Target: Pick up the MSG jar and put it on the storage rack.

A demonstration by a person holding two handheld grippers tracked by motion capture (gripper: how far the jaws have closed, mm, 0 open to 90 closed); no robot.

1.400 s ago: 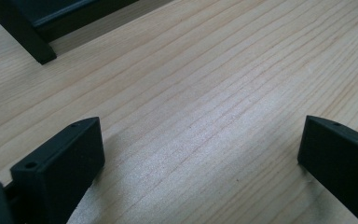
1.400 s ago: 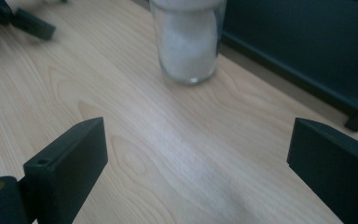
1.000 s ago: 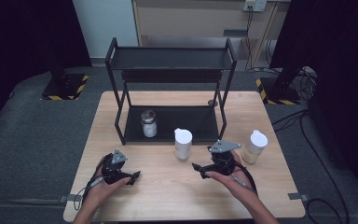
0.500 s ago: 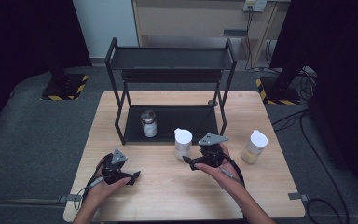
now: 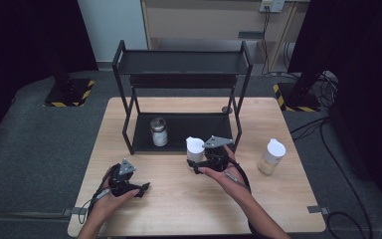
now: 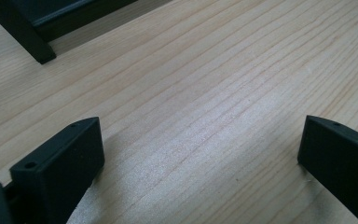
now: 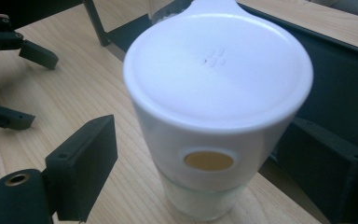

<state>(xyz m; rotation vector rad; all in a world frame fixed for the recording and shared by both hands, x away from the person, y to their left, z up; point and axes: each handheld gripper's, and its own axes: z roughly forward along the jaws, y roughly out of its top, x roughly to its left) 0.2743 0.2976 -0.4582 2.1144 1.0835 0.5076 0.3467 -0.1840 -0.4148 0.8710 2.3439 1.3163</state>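
- White-lidded translucent jar (image 7: 216,121) stands upright on the pale wooden table (image 5: 179,199), at the front edge of the black metal two-tier rack (image 5: 184,74).
- Right gripper (image 5: 199,166): jaws have just been closing, jar between them; left jaw clear of the wall, right jaw close against it, contact cannot be told.
- Lid: tan oval spot on its side, small embossed dots on top; no readable writing.
- Left gripper (image 6: 200,144), at 8 o'clock from the jar: jaws wide apart, holding nothing.
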